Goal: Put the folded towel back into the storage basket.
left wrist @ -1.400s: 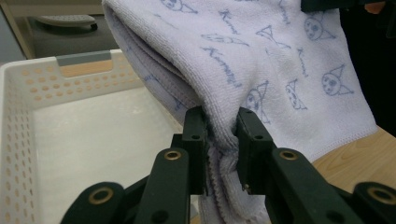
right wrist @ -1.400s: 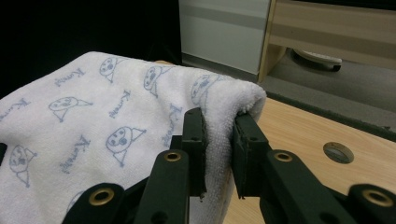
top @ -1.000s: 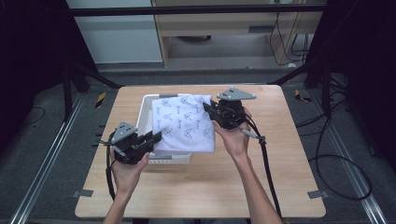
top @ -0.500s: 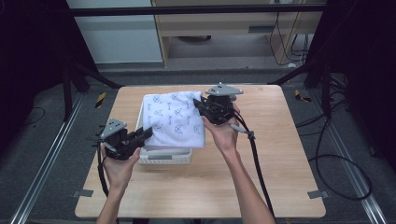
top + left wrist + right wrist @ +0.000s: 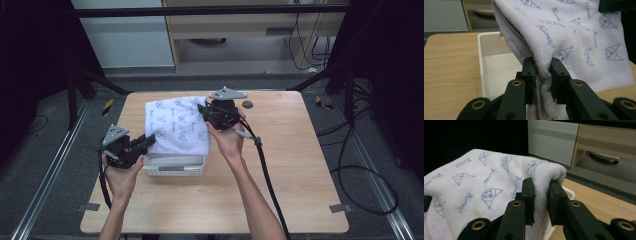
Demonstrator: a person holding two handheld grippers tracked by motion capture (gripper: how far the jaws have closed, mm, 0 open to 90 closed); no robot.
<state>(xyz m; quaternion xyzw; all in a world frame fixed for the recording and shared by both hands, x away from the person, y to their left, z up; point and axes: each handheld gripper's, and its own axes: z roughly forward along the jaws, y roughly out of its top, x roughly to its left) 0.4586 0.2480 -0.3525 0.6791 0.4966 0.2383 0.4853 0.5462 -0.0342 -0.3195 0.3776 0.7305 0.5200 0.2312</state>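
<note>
Left gripper (image 5: 145,142) clamped on bunched corner of white printed towel (image 5: 177,127); jaws pinch folded cloth (image 5: 574,42), rest rising ahead and spreading right of jaws. Right gripper (image 5: 202,111) clamped on opposite folded edge; towel (image 5: 474,187) drapes left from jaws. Towel held stretched between both grippers, above white perforated basket (image 5: 175,166). Basket wall (image 5: 482,62) just left of left jaws. Wooden table (image 5: 295,165) beneath.

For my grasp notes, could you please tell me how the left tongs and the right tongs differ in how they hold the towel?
The left tongs pinch a bunched lower corner of the towel, near the basket's front; the right tongs pinch a smooth folded edge at its far side. The left sit lower, the right higher. Both are shut on the towel, holding it over the basket.
</note>
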